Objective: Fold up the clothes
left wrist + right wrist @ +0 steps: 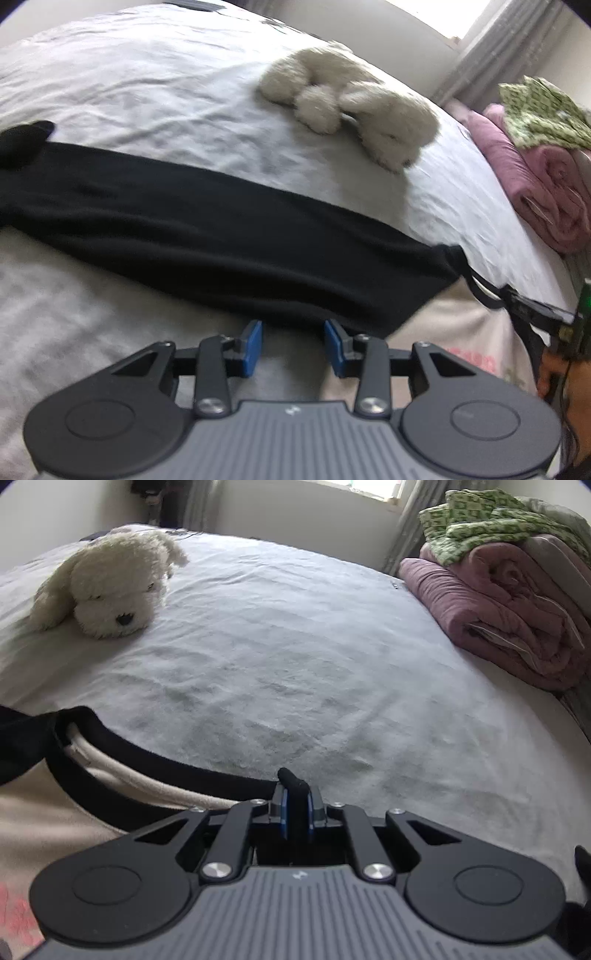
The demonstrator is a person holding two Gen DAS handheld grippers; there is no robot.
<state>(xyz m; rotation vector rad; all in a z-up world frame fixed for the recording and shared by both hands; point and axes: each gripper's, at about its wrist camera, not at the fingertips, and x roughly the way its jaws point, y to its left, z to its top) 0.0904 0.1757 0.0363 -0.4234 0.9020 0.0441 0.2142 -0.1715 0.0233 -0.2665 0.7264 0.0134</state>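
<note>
A cream shirt with black sleeves and a black collar lies on the bed. Its black sleeve (pixel 207 225) is folded across it in the left wrist view, over the cream body (pixel 454 332) with pink print. My left gripper (pixel 293 341) hovers just in front of the sleeve's near edge, open, nothing between its blue pads. In the right wrist view my right gripper (pixel 296 808) is shut on the black collar trim (pixel 291 779), beside the neckline (pixel 155 768) and cream body (pixel 40 819). The right gripper (pixel 535 310) also shows at the collar in the left wrist view.
A white plush dog (pixel 351 103) (pixel 107 587) lies on the grey-white bed sheet (pixel 314 664). Folded pink blankets (pixel 509 627) (pixel 532 184) topped with green patterned cloth (pixel 480 520) are stacked at the right edge. A window and curtain stand behind.
</note>
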